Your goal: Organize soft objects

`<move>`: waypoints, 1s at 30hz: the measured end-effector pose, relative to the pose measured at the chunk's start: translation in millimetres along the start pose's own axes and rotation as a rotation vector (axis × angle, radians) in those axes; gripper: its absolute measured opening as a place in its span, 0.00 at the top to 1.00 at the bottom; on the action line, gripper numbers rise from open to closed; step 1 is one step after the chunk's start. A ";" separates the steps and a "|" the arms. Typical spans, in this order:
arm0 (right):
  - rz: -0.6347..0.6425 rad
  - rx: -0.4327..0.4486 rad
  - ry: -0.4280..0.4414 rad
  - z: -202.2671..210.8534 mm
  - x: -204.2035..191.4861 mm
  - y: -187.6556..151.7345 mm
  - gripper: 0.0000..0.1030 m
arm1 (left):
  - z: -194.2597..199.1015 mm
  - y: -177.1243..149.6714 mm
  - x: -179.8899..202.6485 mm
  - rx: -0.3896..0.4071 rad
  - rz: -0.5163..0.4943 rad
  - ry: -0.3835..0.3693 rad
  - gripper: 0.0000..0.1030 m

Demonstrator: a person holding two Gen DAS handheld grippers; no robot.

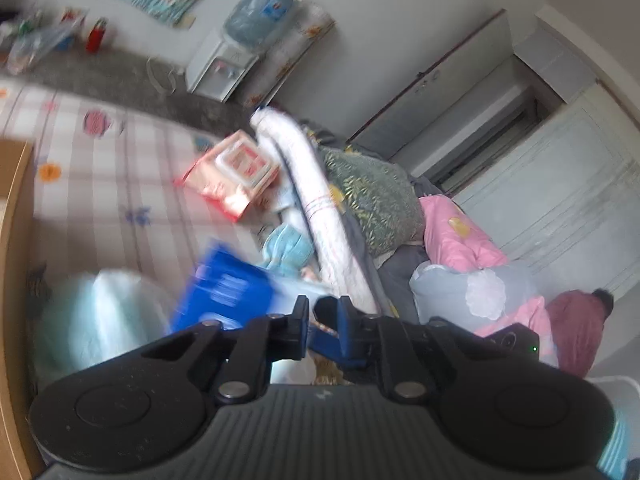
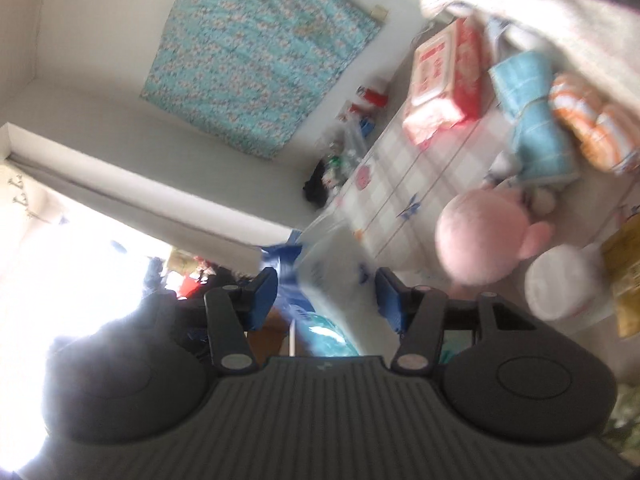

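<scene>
Evidently early: both tongs grip a blue-and-white plastic pack [image 1: 224, 292], left tongs [image 1: 323, 320] nearly closed on its edge, right tongs [image 2: 326, 292] partly closed across it. Pink plush [image 2: 476, 236], blue towel [image 2: 532, 120], red tissue pack [image 2: 444, 80] lie unsorted on the bed [image 1: 100, 184], centre frame.

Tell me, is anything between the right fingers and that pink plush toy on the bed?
Yes: a blue-and-white plastic pack sits in the gap between the fingers of the right gripper. The pink plush toy lies beyond, to the right on the bed cover; nothing else visible stands before it.
</scene>
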State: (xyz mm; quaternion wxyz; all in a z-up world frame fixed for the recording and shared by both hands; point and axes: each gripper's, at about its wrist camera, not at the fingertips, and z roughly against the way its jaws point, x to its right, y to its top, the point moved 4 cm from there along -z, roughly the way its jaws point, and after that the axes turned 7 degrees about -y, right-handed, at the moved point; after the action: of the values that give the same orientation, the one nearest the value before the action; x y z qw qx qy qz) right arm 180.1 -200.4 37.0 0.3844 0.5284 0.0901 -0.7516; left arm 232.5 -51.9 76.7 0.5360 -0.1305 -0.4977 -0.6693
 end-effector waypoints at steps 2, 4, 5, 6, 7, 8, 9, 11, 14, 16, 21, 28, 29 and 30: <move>0.038 -0.008 -0.050 -12.3 -6.3 -10.7 0.63 | 2.2 -8.0 -13.3 0.013 0.004 0.050 0.86; 0.060 0.000 -0.092 -19.6 -5.3 -16.7 0.63 | 9.3 -14.5 -26.1 0.033 0.020 0.074 0.86; 0.055 -0.005 -0.102 -21.1 -1.6 -18.0 0.63 | 15.5 -17.2 -32.1 0.041 0.037 0.066 0.85; 0.055 -0.004 -0.107 -19.8 0.5 -19.0 0.63 | 22.8 -18.8 -38.1 0.051 0.048 0.060 0.82; 0.066 0.003 -0.118 -17.5 2.2 -19.9 0.62 | 30.5 -19.8 -42.7 0.068 0.053 0.060 0.79; 0.080 0.014 -0.132 -14.4 3.5 -20.3 0.62 | 39.3 -20.9 -46.7 0.086 0.050 0.066 0.77; 0.088 0.025 -0.145 -10.9 5.1 -20.3 0.62 | 45.2 -21.0 -50.4 0.096 0.048 0.074 0.76; 0.094 0.040 -0.165 -6.6 11.6 -16.6 0.62 | 51.7 -20.3 -56.5 0.104 0.058 0.085 0.76; 0.086 0.059 -0.194 -0.7 20.5 -10.7 0.61 | 51.6 -17.4 -63.1 0.092 0.076 0.104 0.76; 0.077 0.066 -0.204 0.6 24.7 -4.7 0.61 | 46.9 -14.5 -65.1 0.074 0.081 0.123 0.75; 0.127 0.053 -0.229 -5.6 14.8 16.6 0.59 | 24.7 2.1 -68.2 0.024 0.097 0.191 0.67; 0.280 -0.060 -0.299 -58.1 -11.6 72.5 0.52 | -37.0 40.4 -92.7 -0.069 0.146 0.341 0.51; 0.298 -0.092 -0.312 -70.3 -11.8 79.3 0.51 | -45.9 45.2 -97.1 -0.082 0.150 0.357 0.51; 0.313 -0.125 -0.320 -82.9 -12.0 85.2 0.51 | -54.9 50.0 -102.7 -0.094 0.159 0.378 0.51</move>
State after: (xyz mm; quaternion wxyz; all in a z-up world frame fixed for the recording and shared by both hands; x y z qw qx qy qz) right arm 299.3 -208.3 35.1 0.5377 0.3853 -0.0087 -0.7499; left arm 334.7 -32.3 4.5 0.6644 -0.0664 -0.3448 -0.6598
